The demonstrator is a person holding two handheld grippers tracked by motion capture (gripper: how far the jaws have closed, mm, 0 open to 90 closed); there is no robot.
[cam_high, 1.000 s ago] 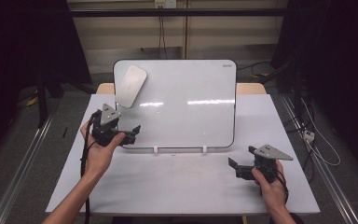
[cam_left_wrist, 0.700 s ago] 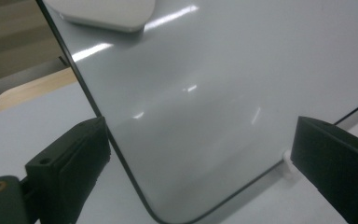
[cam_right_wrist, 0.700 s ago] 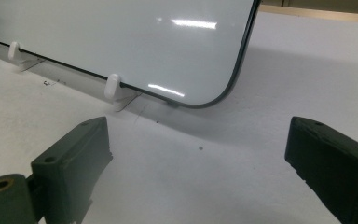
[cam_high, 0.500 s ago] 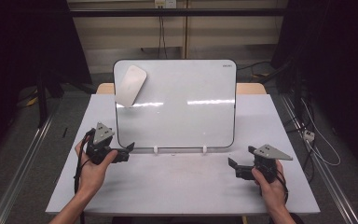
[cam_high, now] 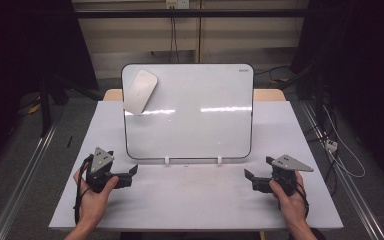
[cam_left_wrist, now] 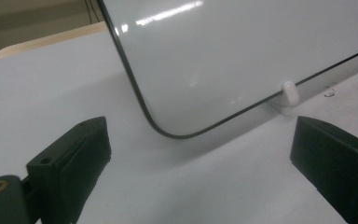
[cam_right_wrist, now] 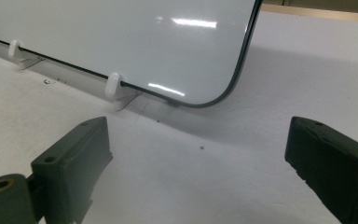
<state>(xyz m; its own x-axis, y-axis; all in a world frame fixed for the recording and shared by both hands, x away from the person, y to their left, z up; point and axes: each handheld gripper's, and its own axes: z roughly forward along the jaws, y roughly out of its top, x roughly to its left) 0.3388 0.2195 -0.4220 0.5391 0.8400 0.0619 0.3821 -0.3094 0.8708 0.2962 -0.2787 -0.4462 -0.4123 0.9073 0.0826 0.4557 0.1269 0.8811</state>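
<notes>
The whiteboard gets chopped off by the frame in both gripper views, and the small logo on its top corner is way too tiny to read from above.

The whiteboard stands near upright at the table's centre, leaning back on two small white clips at its bottom edge. Its surface is glossy white, blank, with a thin dark rim and rounded corners. The eraser, a pale rounded oblong, sticks to the board at its 10 o'clock corner, tilted, overlapping the left rim.
</notes>
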